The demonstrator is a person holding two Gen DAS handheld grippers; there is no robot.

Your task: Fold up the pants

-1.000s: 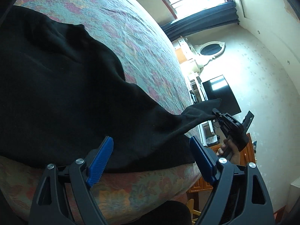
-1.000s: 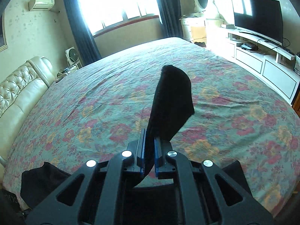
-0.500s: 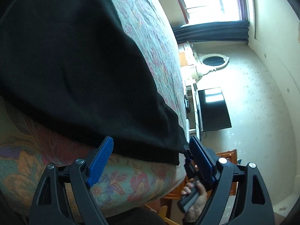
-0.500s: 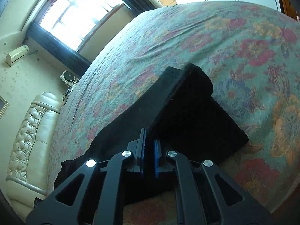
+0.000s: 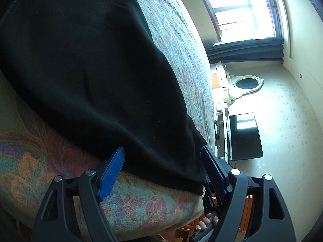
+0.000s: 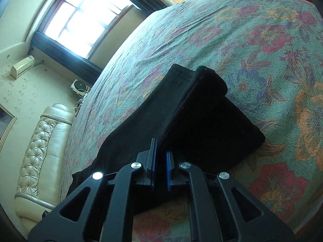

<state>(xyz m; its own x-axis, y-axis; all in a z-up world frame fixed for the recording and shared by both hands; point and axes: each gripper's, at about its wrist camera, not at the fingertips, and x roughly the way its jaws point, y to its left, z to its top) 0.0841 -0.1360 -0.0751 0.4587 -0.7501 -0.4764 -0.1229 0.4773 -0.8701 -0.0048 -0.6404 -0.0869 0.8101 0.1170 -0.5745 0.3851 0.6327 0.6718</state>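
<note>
My right gripper (image 6: 160,168) pinches the black pants (image 6: 203,121), 1 fold laid on the bedspread (image 6: 252,30); my left gripper (image 5: 163,167), narrowing, holds nothing; more folds remain.

Both wrist views sit close over the bed (image 5: 171,32), rolled sideways, sharing the black pants (image 6: 201,117) and window (image 5: 242,10).

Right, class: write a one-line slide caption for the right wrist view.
Right gripper shut on a fold of black pants, lying on the floral bedspread.
</note>
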